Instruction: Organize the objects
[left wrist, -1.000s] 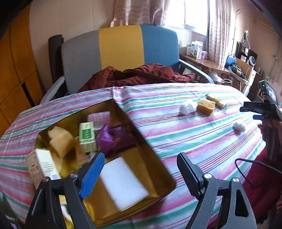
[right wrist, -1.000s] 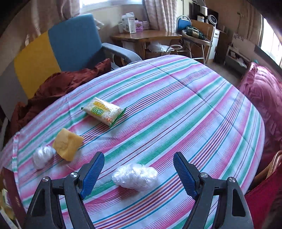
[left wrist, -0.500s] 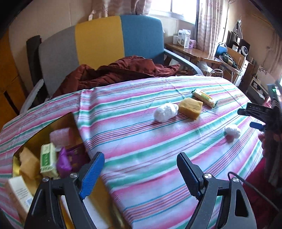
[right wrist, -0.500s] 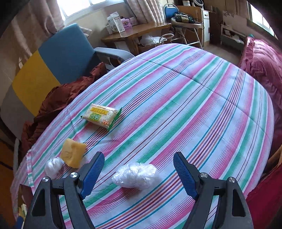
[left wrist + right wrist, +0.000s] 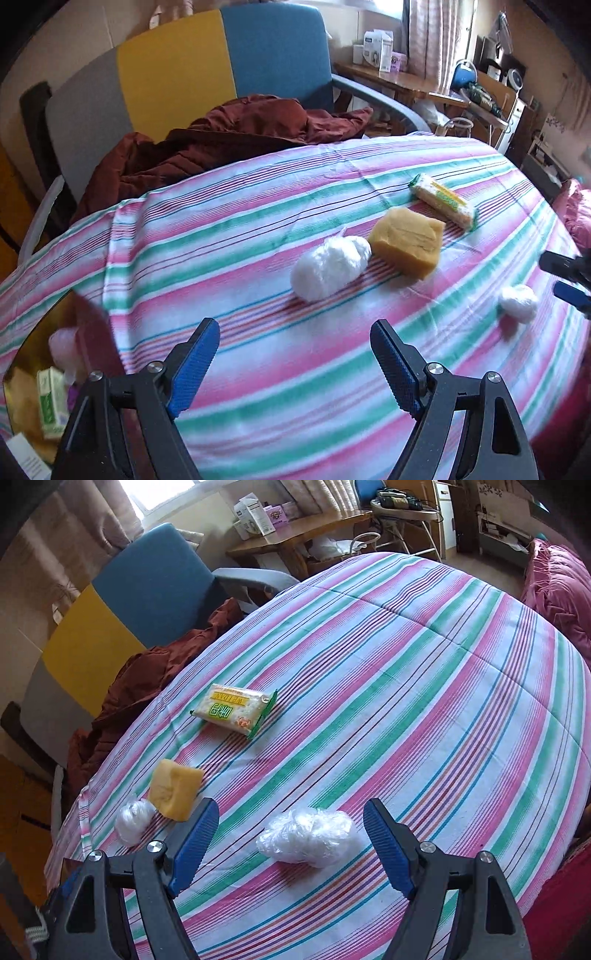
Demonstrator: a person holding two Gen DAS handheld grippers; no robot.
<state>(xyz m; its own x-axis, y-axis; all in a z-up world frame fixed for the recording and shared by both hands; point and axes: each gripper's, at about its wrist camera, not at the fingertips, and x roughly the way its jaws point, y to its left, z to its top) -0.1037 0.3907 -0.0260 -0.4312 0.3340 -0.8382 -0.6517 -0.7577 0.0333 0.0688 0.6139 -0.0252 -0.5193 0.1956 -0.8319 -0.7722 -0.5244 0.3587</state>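
On the striped tablecloth (image 5: 236, 236) lie a white plastic-wrapped ball (image 5: 330, 267), a yellow sponge block (image 5: 407, 243) and a green-and-yellow snack packet (image 5: 443, 201). My left gripper (image 5: 291, 363) hangs open above bare cloth, short of the ball. A second white wrapped ball (image 5: 308, 836) lies between the fingers of my right gripper (image 5: 291, 836), which stands open with its pads clear of it. From the right wrist view the sponge (image 5: 175, 792), packet (image 5: 234, 714) and first ball (image 5: 133, 820) lie to the left. The right gripper's tips (image 5: 565, 280) show at the left view's right edge.
A gold-lined box (image 5: 33, 373) with small packs and a pink item sits at the table's left edge. Behind the table stands a grey, yellow and blue armchair (image 5: 207, 70) with a dark red jacket (image 5: 229, 140) on it. A pink quilt (image 5: 557, 590) lies to the right.
My left gripper has swung from over the gold box to the right, toward the white ball and sponge. The right gripper has stayed over its ball, rolling slightly.
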